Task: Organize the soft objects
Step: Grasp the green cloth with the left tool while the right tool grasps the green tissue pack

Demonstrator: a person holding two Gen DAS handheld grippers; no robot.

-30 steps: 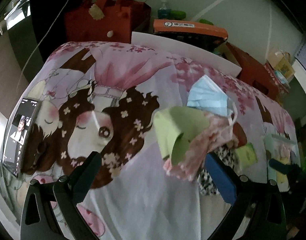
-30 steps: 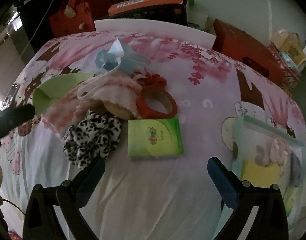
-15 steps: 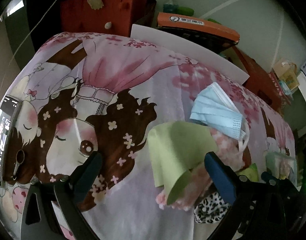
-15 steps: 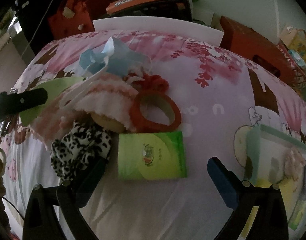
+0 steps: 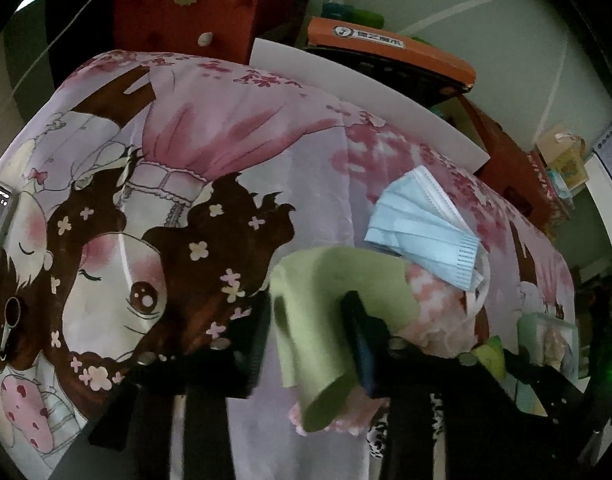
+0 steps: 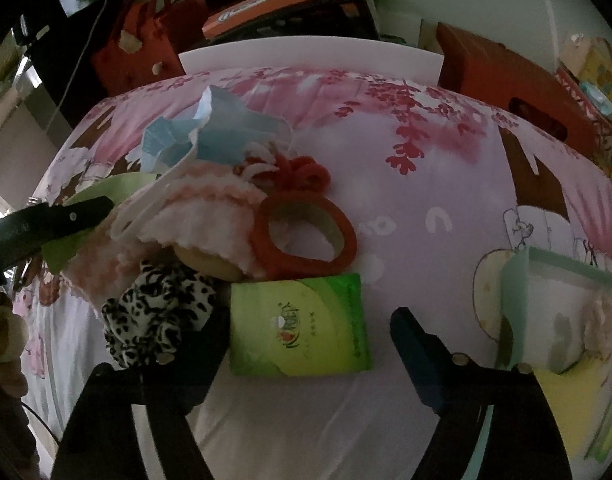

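Left wrist view takes in the largest thing first: a lilac and pink printed bedsheet (image 5: 234, 152) with a cartoon girl's face, which covers the whole work surface. On it lies a heap of soft things. A pale green felt sheet (image 5: 330, 292) curls over at the near side of the heap, overlapping a pink fluffy cloth (image 5: 438, 304), and a pleated light blue face mask (image 5: 422, 228) rests on the far side of that cloth. The left gripper (image 5: 306, 340) points down at the heap; its jaws are closing, with the folded edge of the green felt sheet between them, though blur hides whether the pads press on it yet.

Right wrist view shows the same heap from the other side. A black and white leopard-print fuzzy cloth (image 6: 158, 312) lies at the near edge of the heap, just beside a green plastic-wrapped tissue pack (image 6: 298, 328). An orange-red ring of tape (image 6: 306, 236) sits beyond the pack, touching the pink cloth. At the right edge stands a translucent pale green storage box (image 6: 518, 304) with soft items inside. The right gripper (image 6: 306, 344) hovers over the tissue pack, its jaws closing with the pack between them and the right pad clear of it.
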